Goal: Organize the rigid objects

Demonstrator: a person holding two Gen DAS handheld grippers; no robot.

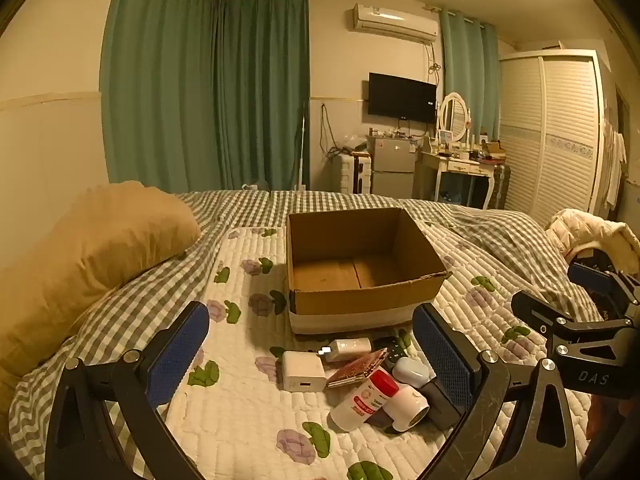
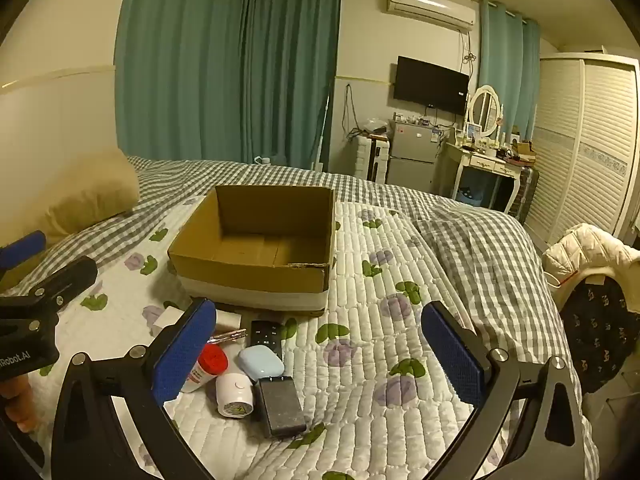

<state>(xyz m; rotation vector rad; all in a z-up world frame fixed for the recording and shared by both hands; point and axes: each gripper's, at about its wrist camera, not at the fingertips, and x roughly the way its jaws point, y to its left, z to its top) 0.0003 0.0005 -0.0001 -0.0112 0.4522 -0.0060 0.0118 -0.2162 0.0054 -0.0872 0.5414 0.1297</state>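
Left wrist view: left gripper [image 1: 311, 354] hangs low over the bed [image 1: 248, 412], fingers [image 1: 178, 354] spread wide, nothing between them. An open cardboard box [image 1: 360, 280] sits on the floral quilt just beyond a heap of small things. In the heap: a white charger cube [image 1: 303, 371], a white adapter [image 1: 349, 349] behind it, a flat red-patterned case [image 1: 356, 368], a white bottle with red cap [image 1: 365, 399] lying on its side, a white cylinder [image 1: 408, 407] touching the bottle, a pale blue earbud case [image 1: 411, 372]. The right gripper [image 1: 576, 336] shows at the right edge. A tan pillow [image 1: 96, 256] lies to the left.

Right wrist view: right gripper [image 2: 320, 354] also has its fingers [image 2: 454, 354] far apart, holding nothing. This view alone shows clearly the black remote [image 2: 266, 334] just in front of the box [image 2: 256, 264] and the dark rectangular power brick [image 2: 280, 406] beside the cylinder [image 2: 234, 394]. The earbud case [image 2: 261, 362] lies between remote and brick. The bottle [image 2: 206, 366] is partly hidden by the left finger; the charger cube [image 2: 168, 319] barely peeks out. The left gripper's body [image 2: 36, 312] fills the left edge.
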